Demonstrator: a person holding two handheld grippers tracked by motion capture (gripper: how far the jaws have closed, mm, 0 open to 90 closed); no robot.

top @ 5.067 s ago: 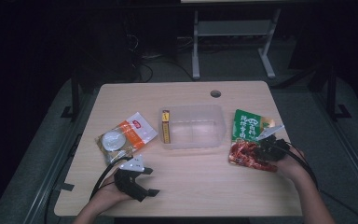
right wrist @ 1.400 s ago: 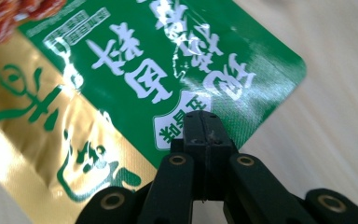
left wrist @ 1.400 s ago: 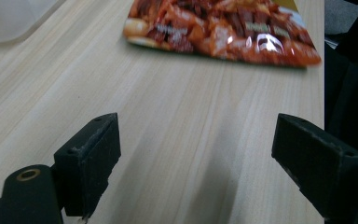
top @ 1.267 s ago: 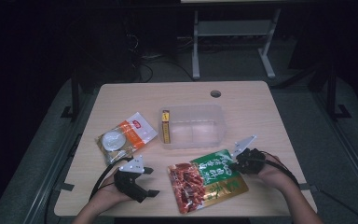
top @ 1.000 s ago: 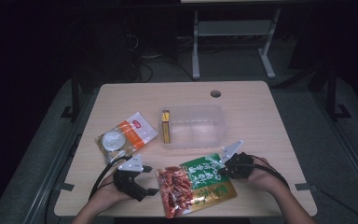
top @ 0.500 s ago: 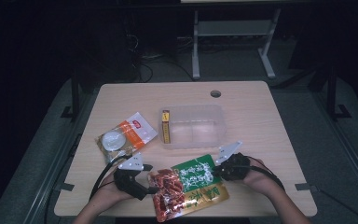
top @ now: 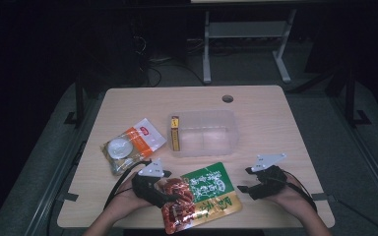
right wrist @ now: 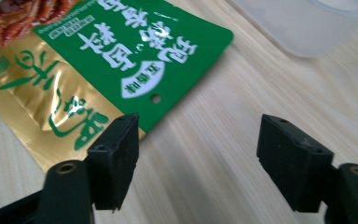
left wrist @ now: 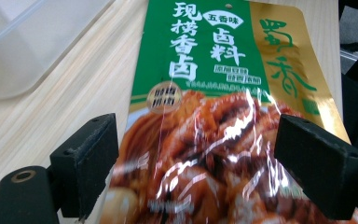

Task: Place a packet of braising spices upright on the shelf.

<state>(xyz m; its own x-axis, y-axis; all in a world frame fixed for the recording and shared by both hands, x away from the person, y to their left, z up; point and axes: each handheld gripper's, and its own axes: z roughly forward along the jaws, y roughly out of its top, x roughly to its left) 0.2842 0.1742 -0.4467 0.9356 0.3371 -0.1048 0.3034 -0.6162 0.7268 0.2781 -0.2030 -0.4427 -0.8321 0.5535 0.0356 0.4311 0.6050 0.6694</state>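
Seasoning pouch (top: 202,196) just in front of clear tub (top: 204,132): your left gripper (left wrist: 205,154) straddles it, jaws wide, unclamped; your right gripper (right wrist: 198,154), jaws just opened, empty, beside pouch corner.

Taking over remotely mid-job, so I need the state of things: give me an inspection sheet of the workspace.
Surface: light wooden table, round hole near its far edge.
Job's things: green and gold sauce pouch lies flat at the near edge, in front of the clear plastic bin.
Clutter: orange and white packet at the left; narrow yellow box against the bin's left wall.
Grippers: left gripper open, jaws on either side of the pouch's meat-picture end. Right gripper open, jaws have just been opening, nothing between them, beside the pouch's green corner.
Cables: black cable trails from the left gripper.
Surroundings: dark floor, grey metal stand behind the table.
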